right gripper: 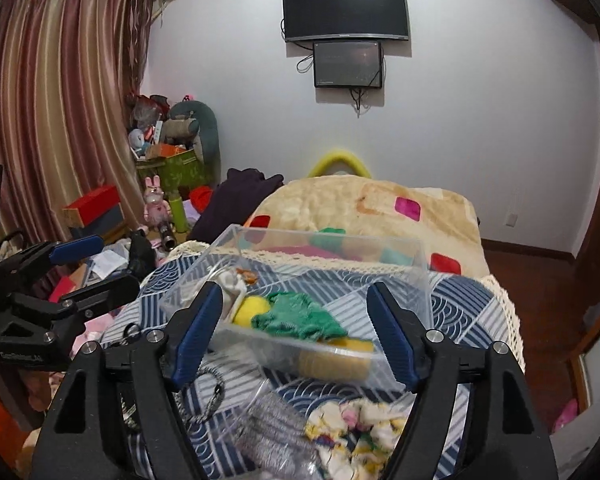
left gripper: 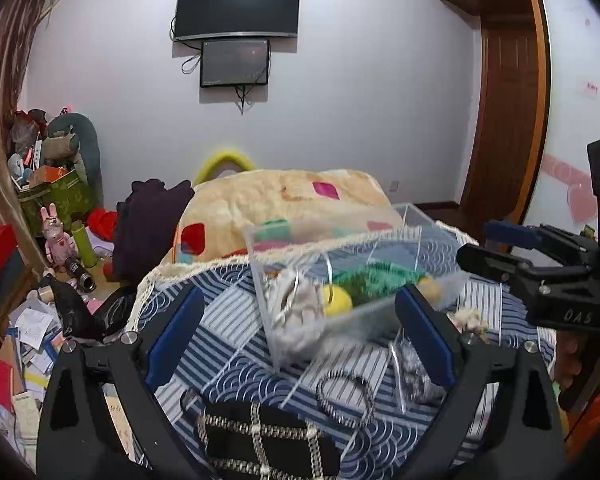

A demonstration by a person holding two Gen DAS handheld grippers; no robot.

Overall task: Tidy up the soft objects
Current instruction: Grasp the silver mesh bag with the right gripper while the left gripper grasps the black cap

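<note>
A clear plastic box (left gripper: 436,240) (right gripper: 416,276) stands on the blue patterned bedspread. Inside lie a green knit cloth (left gripper: 376,276) (right gripper: 300,316), a yellow ball (left gripper: 338,300) (right gripper: 249,309) and a whitish soft piece (left gripper: 300,312) (right gripper: 230,280). My left gripper (left gripper: 300,320) is open, its fingers either side of the box's near end. My right gripper (right gripper: 296,328) is open, straddling the box's near wall. A silver-grey scrunchie in wrap (right gripper: 276,432), a floral cloth (right gripper: 356,428) and a black hair band (left gripper: 346,398) lie on the bedspread near me.
A black strap with beaded trim (left gripper: 268,440) lies at the bed's near edge. A cream blanket (left gripper: 280,204) (right gripper: 360,208) lies behind the box. Cluttered floor with papers and toys (left gripper: 40,320) is to the left. The other gripper shows at each view's side (left gripper: 540,264) (right gripper: 60,280).
</note>
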